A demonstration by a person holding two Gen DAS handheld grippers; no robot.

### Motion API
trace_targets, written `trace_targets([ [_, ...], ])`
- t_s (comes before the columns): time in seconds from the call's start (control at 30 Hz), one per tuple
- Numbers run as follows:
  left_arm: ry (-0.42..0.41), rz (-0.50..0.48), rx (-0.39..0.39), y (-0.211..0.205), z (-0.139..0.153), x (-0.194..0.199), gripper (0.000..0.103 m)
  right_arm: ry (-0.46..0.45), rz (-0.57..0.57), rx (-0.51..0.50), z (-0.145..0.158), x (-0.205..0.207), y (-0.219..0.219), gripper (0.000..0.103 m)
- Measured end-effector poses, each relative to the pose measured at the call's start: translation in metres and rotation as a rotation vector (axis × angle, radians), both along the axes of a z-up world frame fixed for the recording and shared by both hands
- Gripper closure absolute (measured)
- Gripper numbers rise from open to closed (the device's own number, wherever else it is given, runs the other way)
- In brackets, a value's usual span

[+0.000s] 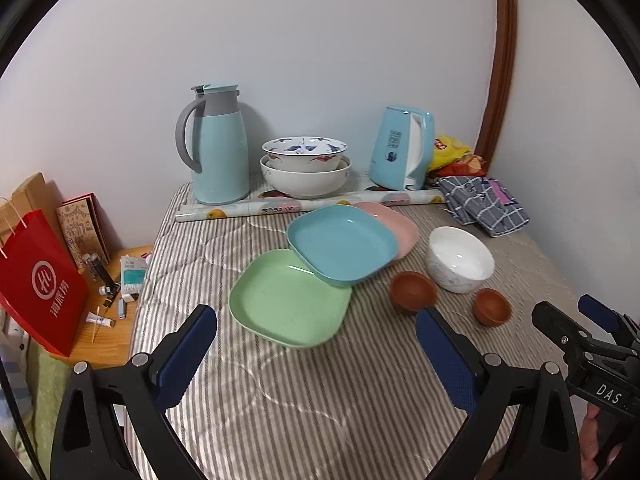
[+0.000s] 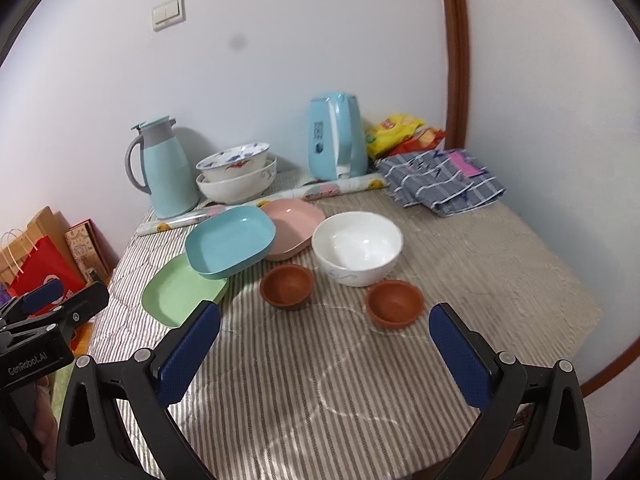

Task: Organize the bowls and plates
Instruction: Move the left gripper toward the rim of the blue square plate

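Observation:
On the striped cloth a blue plate (image 1: 342, 242) (image 2: 230, 240) leans across a green plate (image 1: 288, 298) (image 2: 180, 294) and a pink plate (image 1: 394, 224) (image 2: 294, 224). A white bowl (image 1: 460, 258) (image 2: 356, 248) stands right of them, with two small brown bowls (image 1: 412, 290) (image 1: 491, 306) (image 2: 286, 286) (image 2: 394, 302) in front. Two stacked patterned bowls (image 1: 305, 166) (image 2: 236, 172) stand at the back. My left gripper (image 1: 316, 354) is open and empty, short of the green plate. My right gripper (image 2: 324, 354) is open and empty, short of the brown bowls.
A teal thermos jug (image 1: 218, 148) (image 2: 164, 168) and a blue kettle (image 1: 402, 148) (image 2: 336, 136) stand by the wall, behind a rolled liner (image 1: 308, 204). A folded checked cloth (image 1: 482, 204) (image 2: 440, 182) and snack bags (image 2: 400, 132) lie back right. A red bag (image 1: 38, 292) stands on a side table at left.

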State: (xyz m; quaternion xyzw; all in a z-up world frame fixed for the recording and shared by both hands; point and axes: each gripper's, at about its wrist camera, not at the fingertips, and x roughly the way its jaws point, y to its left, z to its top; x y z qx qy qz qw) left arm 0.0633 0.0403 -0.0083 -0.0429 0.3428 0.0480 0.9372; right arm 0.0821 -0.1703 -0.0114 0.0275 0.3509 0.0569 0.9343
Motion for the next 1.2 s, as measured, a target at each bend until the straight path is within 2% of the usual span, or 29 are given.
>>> trace_targets([
  [0.2, 0.040, 0.013, 0.025, 0.006, -0.009, 0.028, 0.002, 0.012, 0.011, 0.012, -0.004, 0.030, 0.002, 0.002],
  [0.4, 0.052, 0.031, 0.029, 0.018, -0.012, 0.053, 0.004, 0.032, 0.039, -0.001, -0.007, 0.062, 0.010, 0.009],
  [0.53, 0.072, 0.056, 0.026, 0.031, -0.017, 0.071, 0.006, 0.063, 0.069, -0.001, -0.011, 0.087, 0.017, 0.020],
  [0.8, 0.105, 0.083, -0.008, 0.051, -0.026, 0.107, 0.011, 0.099, 0.118, -0.022, -0.023, 0.129, 0.037, 0.030],
  [0.93, 0.119, 0.077, -0.027, 0.055, -0.030, 0.124, 0.017, 0.114, 0.140, -0.037, -0.028, 0.147, 0.046, 0.040],
  [1.0, 0.132, 0.076, -0.027, 0.057, -0.035, 0.135, 0.022, 0.121, 0.144, -0.049, -0.032, 0.156, 0.049, 0.042],
  [1.2, 0.153, 0.063, -0.022, 0.059, -0.046, 0.161, 0.024, 0.158, 0.150, -0.043, -0.047, 0.181, 0.054, 0.044],
])
